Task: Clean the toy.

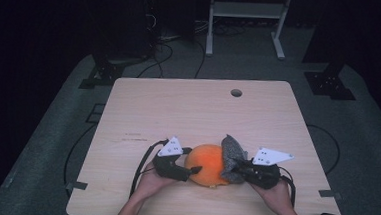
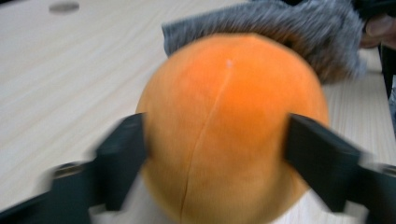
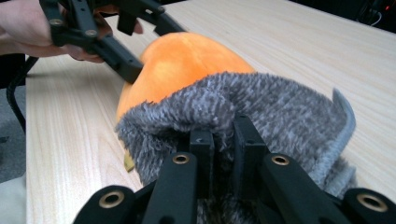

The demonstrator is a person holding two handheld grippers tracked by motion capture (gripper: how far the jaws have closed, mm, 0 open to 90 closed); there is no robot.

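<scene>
An orange plush ball (image 1: 206,163) lies near the front edge of the wooden table (image 1: 178,107). My left gripper (image 1: 191,168) is at its left side. In the left gripper view the jaws stand apart on either side of the ball (image 2: 229,126), tips at its near face, without squeezing it. A grey fuzzy cloth (image 1: 232,152) is draped against the ball's right side. My right gripper (image 1: 239,169) is shut on that cloth. In the right gripper view its jaws (image 3: 223,135) pinch a fold of the cloth (image 3: 280,107) in front of the ball (image 3: 182,56).
A round cable hole (image 1: 236,93) sits near the table's far edge. A white metal frame (image 1: 247,11) and black stands with cables are on the grey floor behind the table. The person's hands hold both grippers at the table's front edge.
</scene>
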